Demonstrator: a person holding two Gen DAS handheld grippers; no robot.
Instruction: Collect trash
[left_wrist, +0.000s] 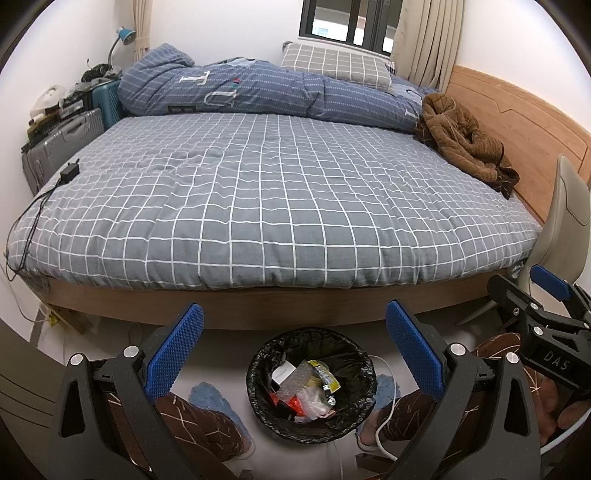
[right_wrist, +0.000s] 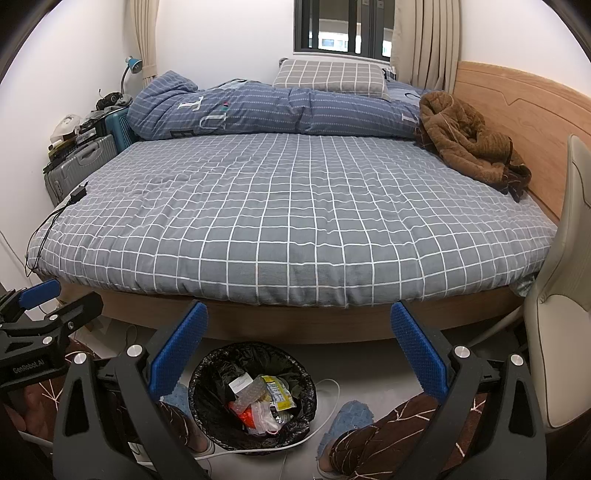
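A round bin lined with a black bag (left_wrist: 258, 373) stands on the floor in front of the bed, between the person's feet; it also shows in the right wrist view (right_wrist: 201, 369). Several pieces of trash (left_wrist: 308, 391) lie inside: clear plastic wrap, a yellow wrapper, a white box, something red (right_wrist: 258, 398). My left gripper (left_wrist: 295, 354) is open and empty above the bin. My right gripper (right_wrist: 299, 347) is open and empty, above and right of the bin. Each gripper shows at the edge of the other's view: the right gripper (left_wrist: 554, 295) and the left gripper (right_wrist: 40, 299).
A bed with a grey checked sheet (left_wrist: 277, 206) fills the view. On it lie a blue duvet (left_wrist: 258, 88), a brown robe (left_wrist: 461, 136) and a black charger with cable (left_wrist: 70, 171). Suitcases (left_wrist: 62, 140) stand at the left, a beige chair (right_wrist: 561, 295) at the right. A white cable (left_wrist: 388, 406) runs on the floor.
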